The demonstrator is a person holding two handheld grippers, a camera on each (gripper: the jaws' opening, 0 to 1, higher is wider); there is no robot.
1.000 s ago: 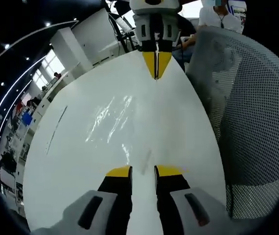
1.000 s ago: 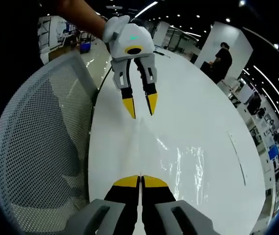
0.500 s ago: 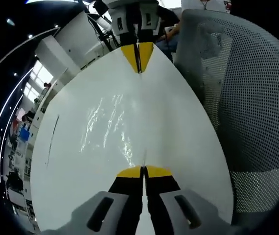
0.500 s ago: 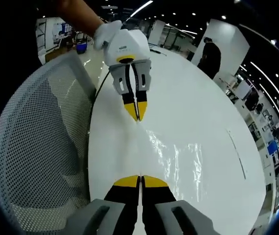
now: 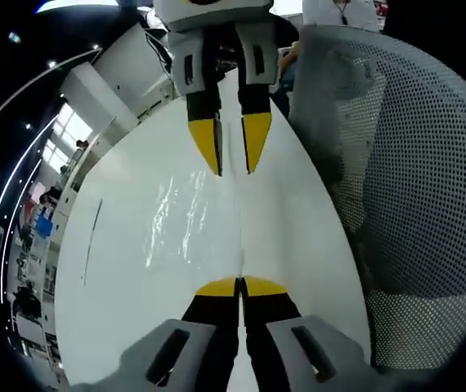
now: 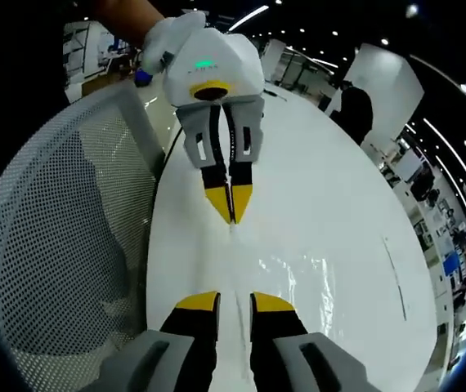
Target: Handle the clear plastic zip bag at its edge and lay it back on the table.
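Note:
The clear plastic zip bag (image 5: 181, 219) lies flat on the white table (image 5: 127, 318), visible mostly by its glints. Its near edge runs as a thin line into my left gripper (image 5: 239, 286), whose yellow tips are shut on that edge. In the right gripper view the left gripper (image 6: 230, 208) comes down from the top, pinched on the bag (image 6: 315, 278) edge. My right gripper (image 6: 235, 302) stands open, its jaws straddling the same edge line without pinching it. The left gripper view has the right gripper (image 5: 229, 155) facing me, jaws apart.
A grey mesh chair back (image 5: 413, 204) (image 6: 53, 245) stands close along the table's edge beside both grippers. A thin dark line (image 5: 92, 233) (image 6: 396, 273) marks the table on the bag's far side. People stand in the background office.
My left gripper went from open to shut on the bag's edge. My right gripper went from shut to open, and the two grippers have drawn closer together.

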